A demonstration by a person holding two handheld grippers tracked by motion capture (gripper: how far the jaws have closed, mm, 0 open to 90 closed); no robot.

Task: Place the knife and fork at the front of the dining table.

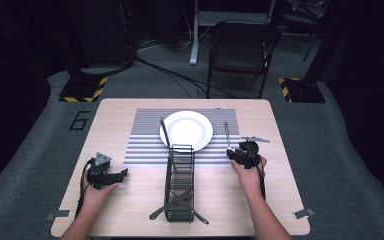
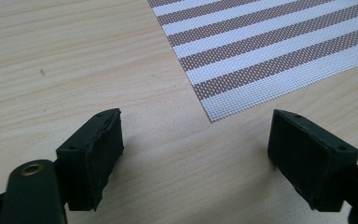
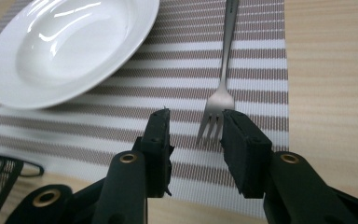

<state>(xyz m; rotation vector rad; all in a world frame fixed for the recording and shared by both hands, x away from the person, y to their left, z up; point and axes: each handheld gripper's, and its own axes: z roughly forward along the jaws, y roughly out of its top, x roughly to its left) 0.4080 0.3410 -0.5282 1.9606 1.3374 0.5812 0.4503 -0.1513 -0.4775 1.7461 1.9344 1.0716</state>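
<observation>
With the fork (image 3: 224, 70) lying flat on the striped placemat (image 3: 261, 28) right of the plate (image 3: 65, 46), right gripper (image 3: 196, 128) is released, jaws straddling the tines without contact. Left gripper (image 2: 196, 154) idles open over bare worktop (image 2: 51, 56).

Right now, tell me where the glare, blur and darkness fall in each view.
High view: light falls on the pale wooden table, the room around it dark. Right gripper view: bright streaks glare on the white ceramic plate; the silver metal fork is sharp at its tines, softer up the handle. Left gripper view: the brown-and-white striped placemat is crisp and evenly lit.
</observation>
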